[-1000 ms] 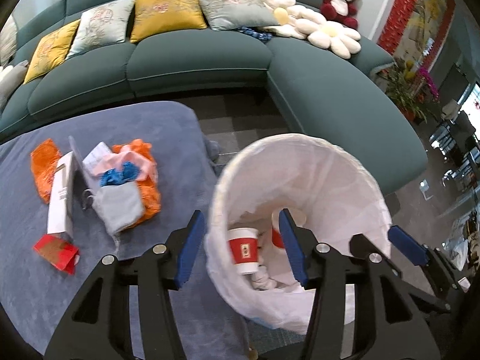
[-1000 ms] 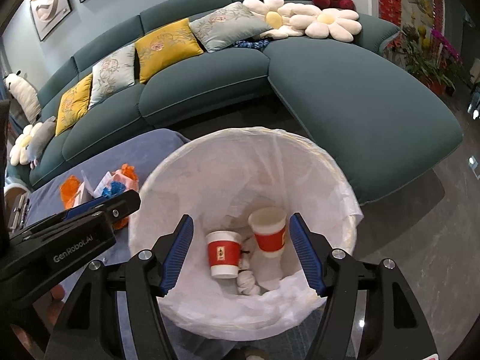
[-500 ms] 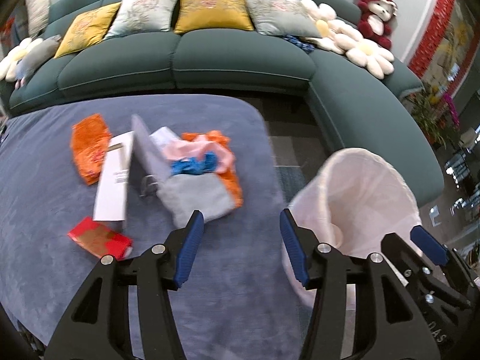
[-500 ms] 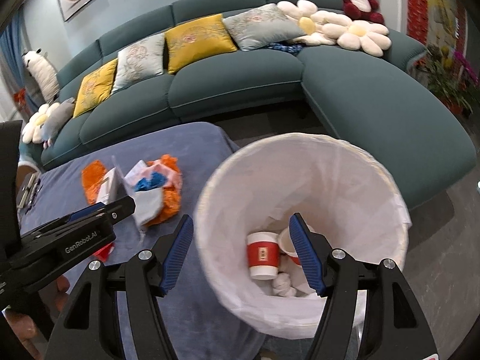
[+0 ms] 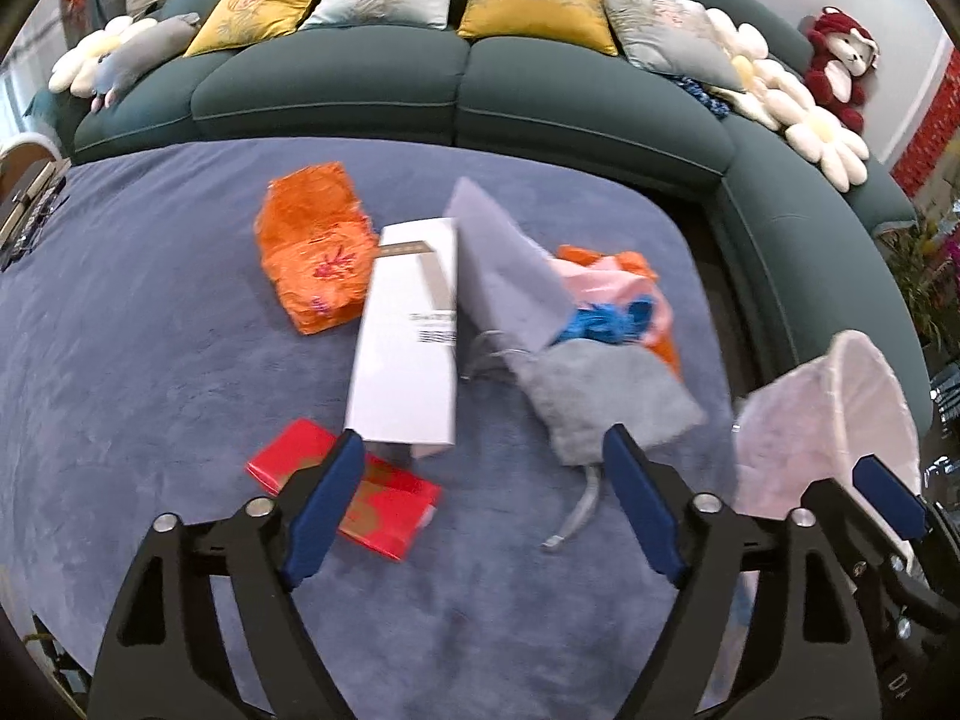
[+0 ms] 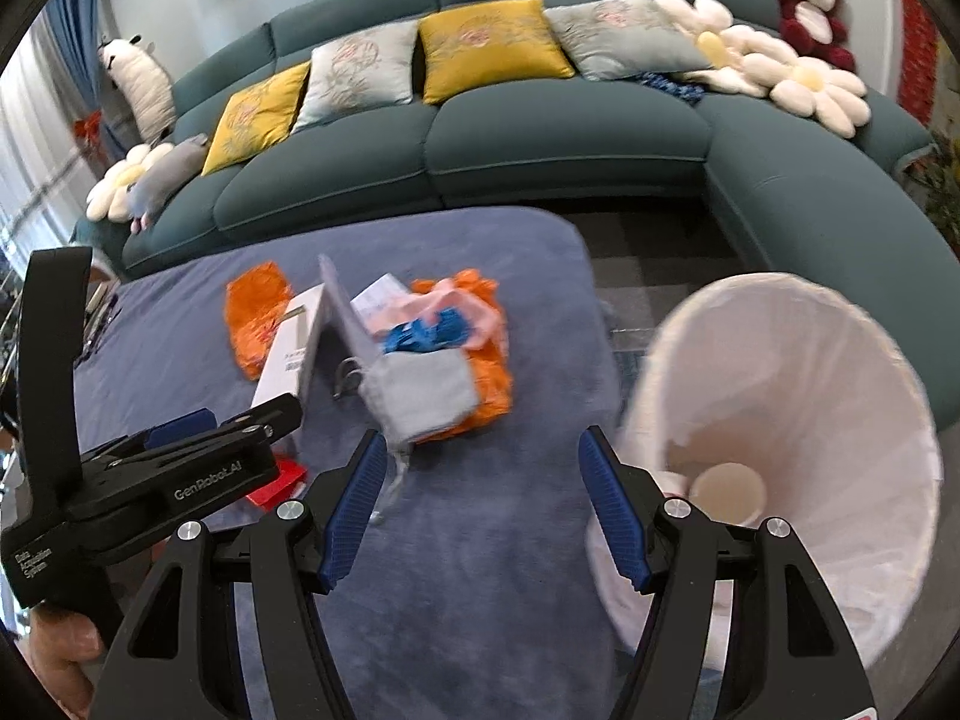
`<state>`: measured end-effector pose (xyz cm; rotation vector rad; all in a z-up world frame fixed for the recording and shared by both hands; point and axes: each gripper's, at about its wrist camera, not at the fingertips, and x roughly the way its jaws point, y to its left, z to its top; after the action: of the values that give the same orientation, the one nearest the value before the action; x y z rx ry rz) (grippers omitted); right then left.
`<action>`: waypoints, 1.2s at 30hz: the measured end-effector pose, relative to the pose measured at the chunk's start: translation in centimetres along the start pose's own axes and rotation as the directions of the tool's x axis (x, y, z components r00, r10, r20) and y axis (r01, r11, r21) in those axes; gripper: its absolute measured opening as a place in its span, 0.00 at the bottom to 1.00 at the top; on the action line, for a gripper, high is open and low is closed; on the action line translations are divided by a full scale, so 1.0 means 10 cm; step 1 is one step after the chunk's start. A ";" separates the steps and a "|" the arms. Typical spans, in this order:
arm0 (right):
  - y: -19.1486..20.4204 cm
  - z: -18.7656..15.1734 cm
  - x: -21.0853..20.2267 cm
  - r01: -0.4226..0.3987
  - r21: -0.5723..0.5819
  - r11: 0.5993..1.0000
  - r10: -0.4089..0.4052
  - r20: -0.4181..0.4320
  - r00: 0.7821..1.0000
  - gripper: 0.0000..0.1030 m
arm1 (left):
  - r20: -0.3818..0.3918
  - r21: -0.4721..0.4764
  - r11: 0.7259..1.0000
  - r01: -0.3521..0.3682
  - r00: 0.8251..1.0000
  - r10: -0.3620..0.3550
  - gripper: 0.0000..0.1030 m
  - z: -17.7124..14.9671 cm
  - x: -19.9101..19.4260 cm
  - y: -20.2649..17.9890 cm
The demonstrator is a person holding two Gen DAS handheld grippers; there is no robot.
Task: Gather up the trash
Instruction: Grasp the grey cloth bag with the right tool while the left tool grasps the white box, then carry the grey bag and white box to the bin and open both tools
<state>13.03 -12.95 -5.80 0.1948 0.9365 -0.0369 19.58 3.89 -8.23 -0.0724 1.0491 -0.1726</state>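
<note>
Both tongs are swinging from the white-lined bin [image 6: 798,420] toward the blue-covered bench [image 5: 150,360]: left tongs [image 5: 483,501] opening empty, right tongs [image 6: 477,507] apart, empty.

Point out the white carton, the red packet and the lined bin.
white carton [image 5: 408,360], left wrist view, middle of its top face
red packet [image 5: 384,498], left wrist view, its printed face
lined bin [image 6: 840,372], right wrist view, inner wall of its white liner
</note>
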 end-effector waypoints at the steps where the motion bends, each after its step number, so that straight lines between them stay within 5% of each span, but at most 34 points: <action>1: 0.02 0.02 0.05 -0.005 0.000 1.000 0.005 -0.008 1.000 0.63 | -0.002 -0.001 1.000 -0.004 1.000 0.004 0.81 0.01 0.04 0.04; 17: 0.23 0.07 0.90 -0.029 0.010 1.000 0.030 -0.105 0.994 0.63 | -0.075 0.030 0.998 -0.053 0.996 0.056 0.83 0.15 0.81 0.33; 23: 0.24 0.04 1.05 -0.040 0.025 0.999 0.042 -0.125 0.991 0.62 | -0.106 0.039 0.999 -0.034 0.994 0.038 0.50 0.10 0.93 0.38; 25: 0.27 0.03 1.09 -0.051 0.026 0.998 0.054 -0.132 0.990 0.56 | -0.093 0.058 0.997 -0.041 0.995 0.046 0.46 0.08 0.91 0.38; 33: 0.30 0.01 1.14 -0.097 0.038 0.995 0.102 -0.151 0.983 0.07 | -0.047 0.062 0.997 -0.052 0.997 0.054 0.46 0.03 0.70 0.39; 36: 0.32 0.02 1.09 -0.109 0.040 0.993 0.113 -0.143 0.983 0.06 | -0.033 0.051 0.997 -0.049 0.998 0.051 0.46 0.01 0.59 0.39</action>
<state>19.97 -9.31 -13.95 0.2820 1.0686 0.0663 23.01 6.73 -13.80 0.0025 1.0795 -0.1557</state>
